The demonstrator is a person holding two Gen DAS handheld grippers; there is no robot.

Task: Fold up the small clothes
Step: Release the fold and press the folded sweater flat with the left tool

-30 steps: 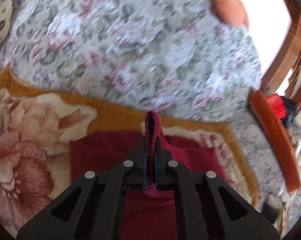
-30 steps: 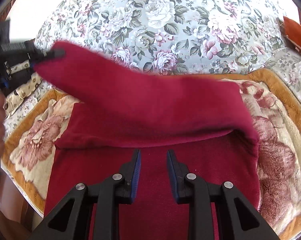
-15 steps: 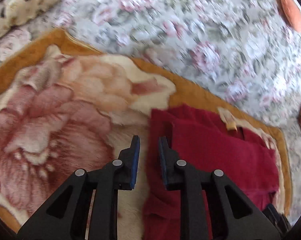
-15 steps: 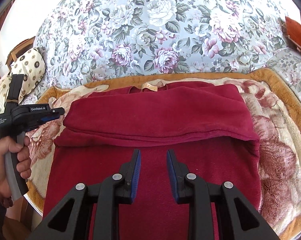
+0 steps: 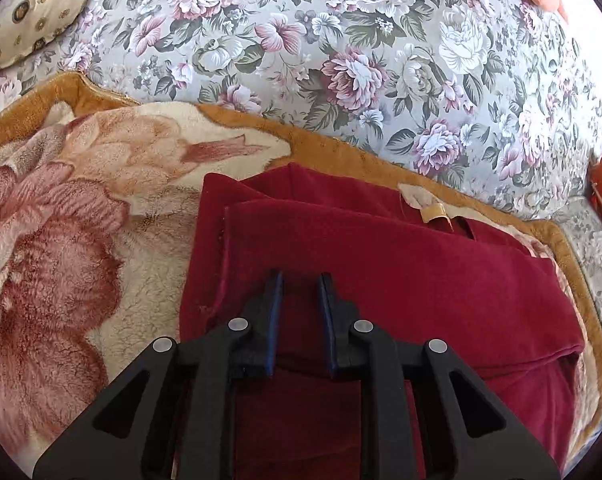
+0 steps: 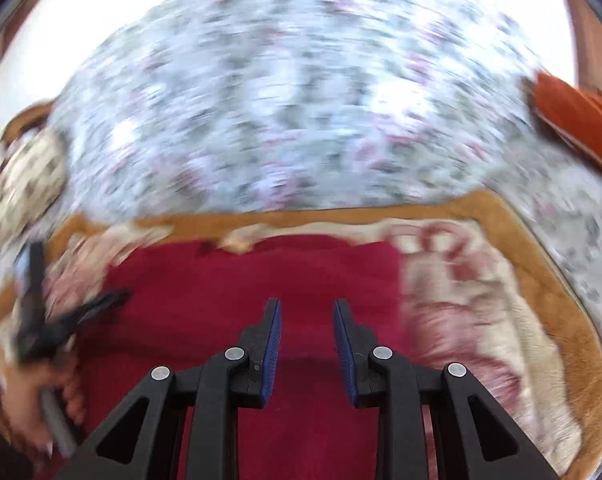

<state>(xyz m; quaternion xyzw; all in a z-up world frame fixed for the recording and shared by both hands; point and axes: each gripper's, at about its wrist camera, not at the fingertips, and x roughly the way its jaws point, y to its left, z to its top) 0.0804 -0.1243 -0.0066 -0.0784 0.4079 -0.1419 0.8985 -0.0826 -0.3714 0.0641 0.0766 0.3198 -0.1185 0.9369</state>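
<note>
Across the upper part of both views lay the floral bedspread (image 5: 381, 40), and below it the plush rose blanket (image 5: 81, 240) with its tan border. Centre frame on the blanket sat the red garment (image 5: 401, 272), one fold done: top layer laid over the lower one, neck label (image 5: 433, 212) showing at the far edge. Likely a further fold or two left, plus smoothing. Left gripper (image 5: 299, 280) at lower centre, angled down over the garment's left part, jaws slightly apart, nothing pinched. Right gripper (image 6: 307, 308) at lower centre of a blurred view, above the cloth, jaws spread a bit, empty. Person's hand (image 6: 41, 396) on the left gripper's handle, lower left of the right view.
</note>
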